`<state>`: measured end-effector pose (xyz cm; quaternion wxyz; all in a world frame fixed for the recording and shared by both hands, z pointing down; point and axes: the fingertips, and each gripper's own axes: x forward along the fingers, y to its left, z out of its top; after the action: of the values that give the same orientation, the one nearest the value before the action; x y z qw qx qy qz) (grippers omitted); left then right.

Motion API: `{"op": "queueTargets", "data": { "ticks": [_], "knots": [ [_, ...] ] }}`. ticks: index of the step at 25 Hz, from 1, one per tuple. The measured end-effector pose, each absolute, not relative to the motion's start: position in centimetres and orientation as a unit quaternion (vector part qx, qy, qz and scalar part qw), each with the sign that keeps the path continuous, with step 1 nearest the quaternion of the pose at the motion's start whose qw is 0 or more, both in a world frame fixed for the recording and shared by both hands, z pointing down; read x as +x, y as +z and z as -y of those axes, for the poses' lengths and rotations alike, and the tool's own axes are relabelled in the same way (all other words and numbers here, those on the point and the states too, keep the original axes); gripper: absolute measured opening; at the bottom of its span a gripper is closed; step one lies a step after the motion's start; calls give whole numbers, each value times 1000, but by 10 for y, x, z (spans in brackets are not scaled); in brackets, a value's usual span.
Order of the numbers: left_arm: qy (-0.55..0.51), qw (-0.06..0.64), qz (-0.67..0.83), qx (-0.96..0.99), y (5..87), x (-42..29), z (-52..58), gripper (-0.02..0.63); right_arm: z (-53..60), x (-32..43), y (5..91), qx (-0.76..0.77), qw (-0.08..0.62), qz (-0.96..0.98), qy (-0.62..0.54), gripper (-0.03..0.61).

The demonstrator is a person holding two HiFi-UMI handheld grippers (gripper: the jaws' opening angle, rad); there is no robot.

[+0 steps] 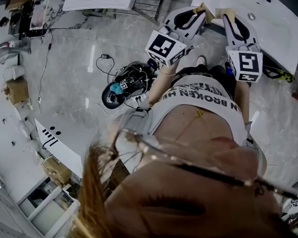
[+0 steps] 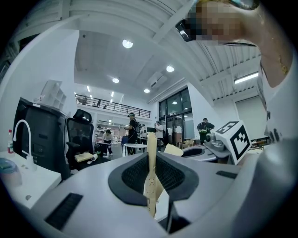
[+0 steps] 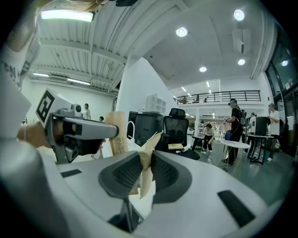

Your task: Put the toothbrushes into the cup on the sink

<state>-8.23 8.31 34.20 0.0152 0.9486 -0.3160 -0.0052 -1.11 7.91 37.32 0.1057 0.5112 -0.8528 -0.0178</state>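
My left gripper is shut on a tan paper-wrapped toothbrush, which stands upright between its dark pads in the left gripper view. My right gripper is shut on a second tan wrapped toothbrush, creased at its top. The two grippers are held side by side, close together and pointing roughly level, at the edge of the white sink counter. A white curved faucet stands on the counter at the left. Beside it sits a pale round container, too blurred to tell if it is the cup.
A black cabinet and an office chair stand behind the counter. Several people stand at tables far off. On the marble floor lie cables and a dark bundle of gear, with cardboard boxes at the left.
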Motion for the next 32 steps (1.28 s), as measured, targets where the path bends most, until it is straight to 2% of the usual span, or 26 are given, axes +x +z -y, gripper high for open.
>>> {"op": "queueTargets", "data": {
  "ticks": [11,21,32],
  "knots": [
    [2,29,327,945,350,-72,-41,52,-36,6,382,505,110,856,-4,71],
    [3,25,340,940,335,-25,26,51,33,43,368,480,105,871,-9,71],
    [8,20,360,933,340,14,47,51,52,90,378,473,98,875,-4,71]
  ]
}}
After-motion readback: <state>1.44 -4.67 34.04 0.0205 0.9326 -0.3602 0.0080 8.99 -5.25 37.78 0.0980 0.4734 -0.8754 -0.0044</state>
